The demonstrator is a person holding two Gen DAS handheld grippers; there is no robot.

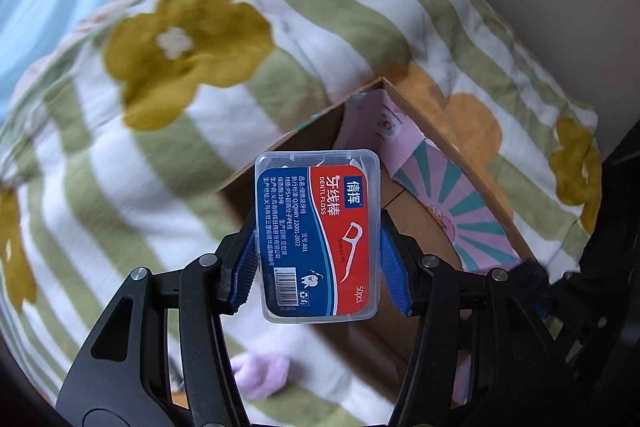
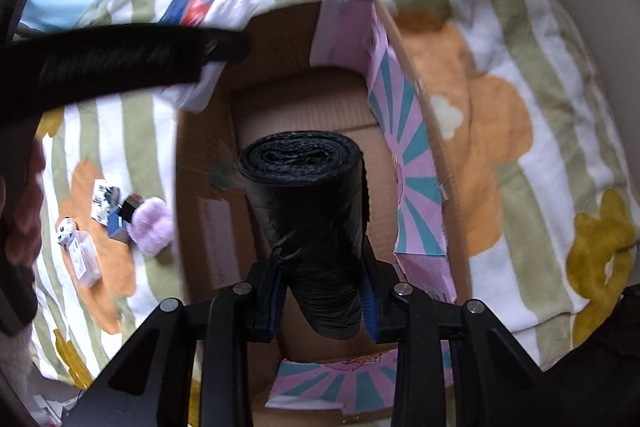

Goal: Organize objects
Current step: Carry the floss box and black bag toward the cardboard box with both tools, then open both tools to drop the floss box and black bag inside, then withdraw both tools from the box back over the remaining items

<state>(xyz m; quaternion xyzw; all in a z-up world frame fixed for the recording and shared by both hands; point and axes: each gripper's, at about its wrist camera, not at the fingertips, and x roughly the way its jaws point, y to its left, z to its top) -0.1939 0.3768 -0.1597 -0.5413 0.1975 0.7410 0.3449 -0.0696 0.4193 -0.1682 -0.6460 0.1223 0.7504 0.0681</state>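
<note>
1. The landmark is the open cardboard box (image 2: 304, 115), lined on its inner walls with pink-and-teal sunburst paper, which sits on a quilt (image 1: 168, 131) with green stripes and flowers.

2. The left gripper (image 1: 320, 259) is closed on a clear dental floss pick case (image 1: 318, 239). Its blue pads press the case's two long sides. The case's long axis runs forward along the fingers, label toward the camera.

3. Seen from the left wrist, the case hangs above the box's near-left rim, partly over the opening and partly over the quilt beside it. The box's interior lies ahead and to the right of the fingers.

4. The right gripper (image 2: 324, 295) is clamped on a roll of black bin bags (image 2: 308, 227). The roll stands out along the fingers, its coiled end pointing down toward the box floor.

5. In the right wrist view the roll sits directly over the box's open mouth, with the brown floor visible around it. The box appears otherwise empty.

6. Judged from this, the right hand is the nearer to a drop, needing only to descend. The left hand would need to shift inward over the opening first.

7. Outside the box's left wall lie a purple fluffy item (image 2: 154, 227), a small clear bottle (image 2: 82, 259) and other small packets, still unsorted.
</note>
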